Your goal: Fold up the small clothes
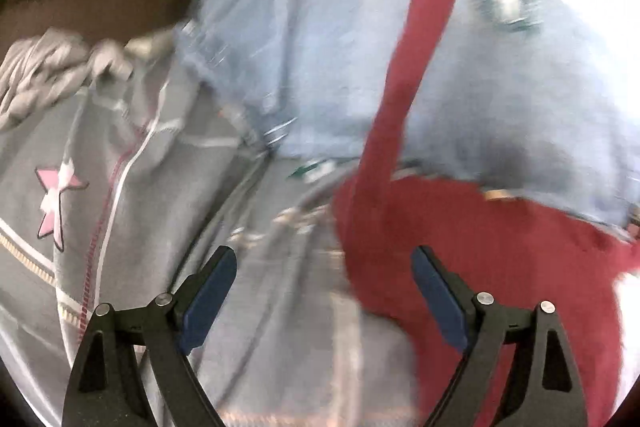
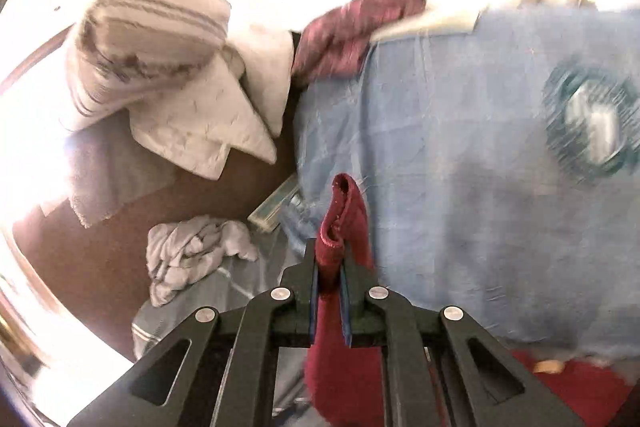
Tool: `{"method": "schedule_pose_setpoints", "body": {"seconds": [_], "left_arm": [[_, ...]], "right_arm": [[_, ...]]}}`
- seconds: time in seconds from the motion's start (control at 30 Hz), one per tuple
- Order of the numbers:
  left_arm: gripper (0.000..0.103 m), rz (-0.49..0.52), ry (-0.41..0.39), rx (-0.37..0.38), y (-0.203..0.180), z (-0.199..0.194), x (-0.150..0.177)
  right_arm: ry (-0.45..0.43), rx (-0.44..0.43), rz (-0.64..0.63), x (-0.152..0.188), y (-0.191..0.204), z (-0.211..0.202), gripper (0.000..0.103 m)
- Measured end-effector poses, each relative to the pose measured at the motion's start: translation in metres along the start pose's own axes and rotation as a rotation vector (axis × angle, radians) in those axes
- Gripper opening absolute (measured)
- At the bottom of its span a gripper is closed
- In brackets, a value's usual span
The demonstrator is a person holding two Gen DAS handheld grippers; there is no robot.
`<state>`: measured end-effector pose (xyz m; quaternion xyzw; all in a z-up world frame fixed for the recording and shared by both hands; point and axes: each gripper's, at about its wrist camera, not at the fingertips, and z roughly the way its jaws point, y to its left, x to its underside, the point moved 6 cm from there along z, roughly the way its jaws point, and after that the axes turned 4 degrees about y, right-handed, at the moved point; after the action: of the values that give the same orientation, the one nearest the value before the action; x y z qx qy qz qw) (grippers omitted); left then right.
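Right wrist view: right gripper (image 2: 329, 259) is clamped tight on a bunched edge of the red garment (image 2: 344, 359), which hangs below the jaws. Left wrist view: left gripper (image 1: 324, 291) is wide open w/ nothing in it; the red garment (image 1: 472, 267) is drawn up in a taut strip over the blue garment (image 1: 320, 27) & grey star top (image 1: 132, 195). Judgement: early stage, just picked up, no fold made yet; the pile around looks unfolded too.
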<state>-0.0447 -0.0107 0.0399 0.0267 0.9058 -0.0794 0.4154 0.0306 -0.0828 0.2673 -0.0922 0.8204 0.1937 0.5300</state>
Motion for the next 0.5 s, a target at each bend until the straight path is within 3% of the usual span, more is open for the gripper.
{"method": "schedule_pose_setpoints", "body": {"seconds": [0.1, 0.17, 0.33, 0.5], "left_arm": [[0.09, -0.029, 0.035, 0.101, -0.002, -0.01, 0.011], [0.09, -0.064, 0.063, 0.118, 0.007, -0.01, 0.011], [0.09, -0.105, 0.085, 0.055, 0.017, 0.011, 0.002], [0.09, -0.115, 0.121, -0.006, 0.014, 0.034, 0.001]], "right_arm": [[0.012, 0.097, 0.026, 0.013, -0.044, -0.025, 0.008], [0.041, 0.163, 0.053, 0.029, -0.073, -0.039, 0.008], [0.143, 0.334, 0.163, 0.103, -0.172, -0.067, 0.008], [0.276, 0.515, 0.298, 0.205, -0.269, -0.087, 0.008]]}}
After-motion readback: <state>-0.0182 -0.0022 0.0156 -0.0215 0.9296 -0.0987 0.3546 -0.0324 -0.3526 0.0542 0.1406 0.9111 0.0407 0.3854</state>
